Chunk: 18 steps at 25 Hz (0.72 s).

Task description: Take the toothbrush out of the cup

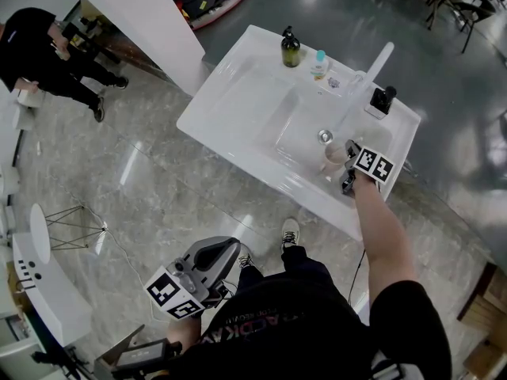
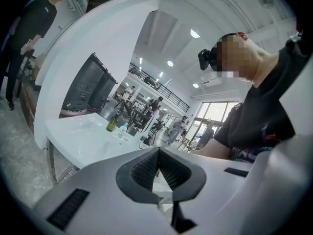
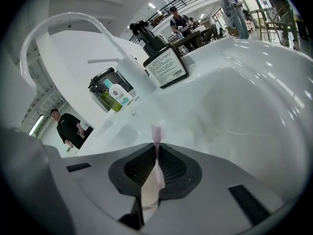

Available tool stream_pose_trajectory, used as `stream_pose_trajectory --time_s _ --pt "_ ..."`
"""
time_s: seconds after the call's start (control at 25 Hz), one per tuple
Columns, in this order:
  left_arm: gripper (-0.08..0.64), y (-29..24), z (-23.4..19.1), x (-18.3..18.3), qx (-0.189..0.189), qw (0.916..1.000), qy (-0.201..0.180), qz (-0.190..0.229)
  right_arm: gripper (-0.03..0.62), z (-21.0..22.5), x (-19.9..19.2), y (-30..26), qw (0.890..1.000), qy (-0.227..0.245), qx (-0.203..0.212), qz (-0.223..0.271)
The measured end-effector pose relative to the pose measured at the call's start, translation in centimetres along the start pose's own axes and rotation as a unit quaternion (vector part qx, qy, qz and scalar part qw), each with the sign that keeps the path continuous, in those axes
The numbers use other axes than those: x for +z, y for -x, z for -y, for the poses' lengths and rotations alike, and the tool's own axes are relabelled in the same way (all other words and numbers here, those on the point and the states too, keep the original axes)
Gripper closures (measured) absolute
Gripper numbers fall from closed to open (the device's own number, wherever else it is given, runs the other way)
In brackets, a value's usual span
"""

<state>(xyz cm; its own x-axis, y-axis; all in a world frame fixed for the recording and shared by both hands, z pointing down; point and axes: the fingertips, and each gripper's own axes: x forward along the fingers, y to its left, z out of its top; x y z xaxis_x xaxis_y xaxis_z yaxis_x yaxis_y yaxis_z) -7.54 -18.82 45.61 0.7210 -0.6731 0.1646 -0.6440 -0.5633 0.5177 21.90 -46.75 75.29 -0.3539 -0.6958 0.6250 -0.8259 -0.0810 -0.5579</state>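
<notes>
Right tongs point(image 1: 347, 153) are over the front right part of the white sink point(image 1: 238, 93), angled down, at a beige cup point(image 1: 333, 156) standing in the basin by the front rim. In the right gripper view the right tongs point(image 3: 156, 168) are pinching a pink toothbrush point(image 3: 156, 146). Its thin neck is clamped between the black ribbed pads and the pale head sticks up just past the tips. The handle runs down behind the pads to the cup point(image 3: 148, 197), which shows directly below the jaws. Whether the lower end is still inside the cup can't be told.

Left tongs point(image 1: 228, 250) are low at the person's left side, well apart from the sink, above the grey tiled floor. In the left gripper view the left tongs point(image 2: 157, 168) are pressed together at the tips with nothing between them.

On the back ledge of the sink:
- dark green bottle point(image 1: 291, 47)
- small blue-capped bottle point(image 1: 319, 64) just beside it
- white arched faucet point(image 1: 372, 70)
- black pump dispenser point(image 1: 381, 100) with a label, at the right

The right gripper view shows the same faucet point(image 3: 63, 21), dispenser point(image 3: 164, 62) and green bottle point(image 3: 108, 99).

A person in black point(image 1: 47, 54) stands far off at the upper left.
</notes>
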Motion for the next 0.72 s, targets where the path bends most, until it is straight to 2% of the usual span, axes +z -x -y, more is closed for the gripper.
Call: stream_pose_trajectory --time_s 0.72 --pt "0.552 0.5 0.0 0.7 -0.036 0.9993 -0.001 0.004 0.565 -2.8 3.5 3.4 0.997 0.041 0.016 0.060"
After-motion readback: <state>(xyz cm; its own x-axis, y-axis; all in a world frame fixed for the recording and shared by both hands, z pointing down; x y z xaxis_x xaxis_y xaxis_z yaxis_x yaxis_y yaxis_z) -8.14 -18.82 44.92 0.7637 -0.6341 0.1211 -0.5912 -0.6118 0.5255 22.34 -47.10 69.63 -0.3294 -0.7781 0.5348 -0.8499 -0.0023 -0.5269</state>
